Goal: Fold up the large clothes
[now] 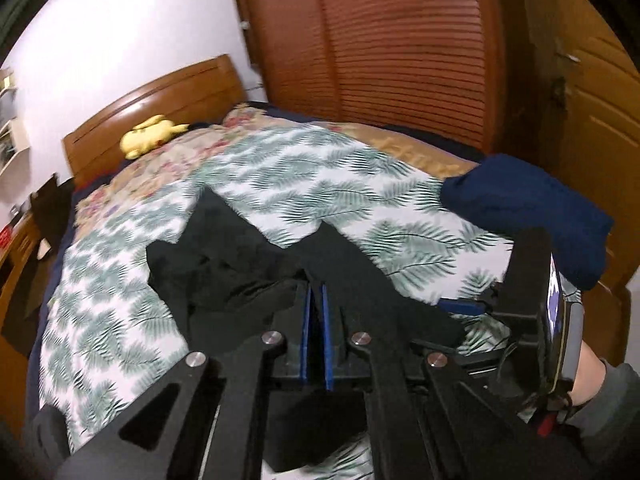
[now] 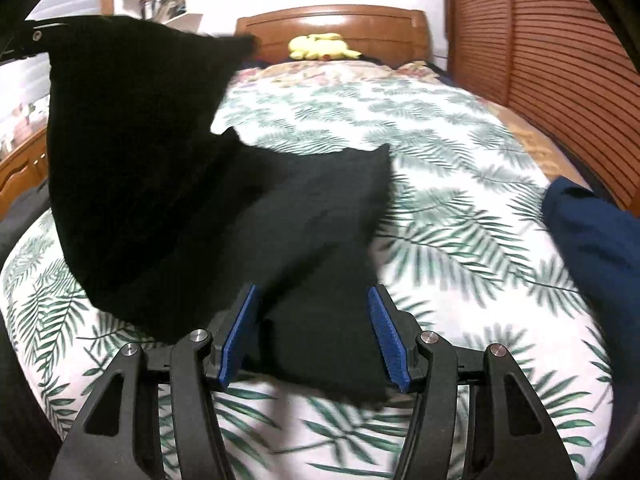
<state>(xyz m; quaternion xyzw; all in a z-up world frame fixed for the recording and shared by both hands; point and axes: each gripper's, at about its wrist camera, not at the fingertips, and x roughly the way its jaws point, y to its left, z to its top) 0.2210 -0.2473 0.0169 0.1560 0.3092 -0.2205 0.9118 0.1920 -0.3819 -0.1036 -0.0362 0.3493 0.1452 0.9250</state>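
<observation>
Partly lifted — black garment (image 2: 208, 184) between right claw (image 2: 312, 332)

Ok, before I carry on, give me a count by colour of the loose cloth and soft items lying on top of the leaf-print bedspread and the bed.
Black: 1, the large black garment, pinched in the shut left gripper
Navy blue: 1, the folded navy blue garment at the bed's edge
Yellow: 1, the yellow plush toy by the wooden headboard
Total: 3
</observation>
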